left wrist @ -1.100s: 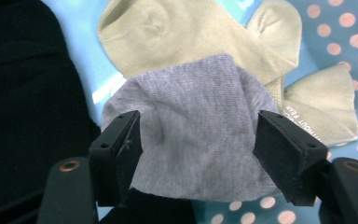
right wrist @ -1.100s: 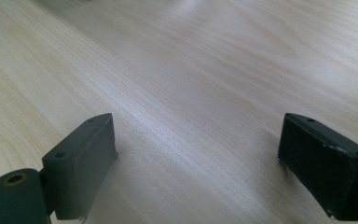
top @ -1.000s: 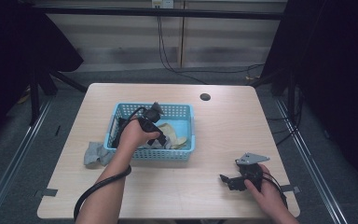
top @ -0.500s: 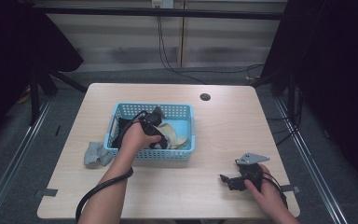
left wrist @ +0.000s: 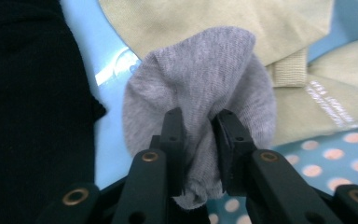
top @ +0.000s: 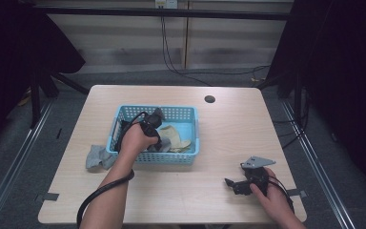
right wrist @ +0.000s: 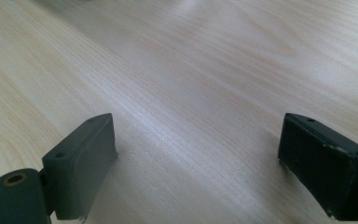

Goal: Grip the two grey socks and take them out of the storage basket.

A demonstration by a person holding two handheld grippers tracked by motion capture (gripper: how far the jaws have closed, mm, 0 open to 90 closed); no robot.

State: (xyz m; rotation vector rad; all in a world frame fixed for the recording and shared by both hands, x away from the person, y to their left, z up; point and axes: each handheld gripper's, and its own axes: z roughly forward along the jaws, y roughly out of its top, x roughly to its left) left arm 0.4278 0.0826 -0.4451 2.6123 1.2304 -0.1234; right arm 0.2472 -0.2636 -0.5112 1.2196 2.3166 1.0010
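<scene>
My left gripper (top: 153, 130) reaches down into the blue basket (top: 171, 160). Its jaws have just been closing, and in the left gripper view the left gripper (left wrist: 198, 123) is now shut on a bunched grey sock (left wrist: 205, 88), whose fabric is squeezed between the pads. Under the sock lies a beige cloth (left wrist: 214, 23), and a black cloth (left wrist: 28, 116) lies beside it. The beige cloth (top: 175, 138) is also seen from above. At the table's front right, my right gripper (top: 234, 183) rests on the wood. In its own view the right gripper (right wrist: 198, 144) is open with bare tabletop between the jaws.
A second grey sock (top: 97, 157) lies on the table just left of the basket. A dark round hole (top: 209, 99) sits near the far edge. The wooden tabletop (top: 228, 133) stretches between the basket and my right hand.
</scene>
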